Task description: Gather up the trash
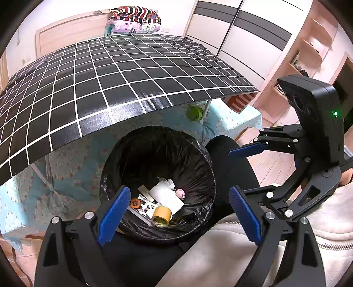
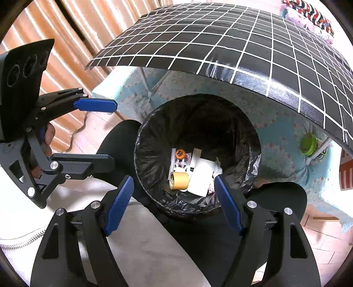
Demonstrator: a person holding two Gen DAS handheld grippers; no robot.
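A round bin with a black liner (image 1: 123,167) stands on the floor below the table edge; it also shows in the right wrist view (image 2: 143,154). Inside lie a yellow tape roll (image 1: 162,215) (image 2: 179,180), white paper (image 1: 166,196) (image 2: 201,176), an orange piece (image 1: 135,203) (image 2: 180,153) and a small pink item (image 1: 180,192). My left gripper (image 1: 176,218) is open and empty above the bin's near rim. My right gripper (image 2: 174,203) is open and empty above the bin too; it also shows at the right of the left wrist view (image 1: 236,174).
A table with a black-and-white checked cloth (image 1: 114,72) overhangs the bin. A green tape roll (image 1: 194,112) lies on the blue patterned cover (image 1: 66,176) beneath it. Folded clothes (image 1: 134,19) sit at the table's far end. The person's legs flank the bin.
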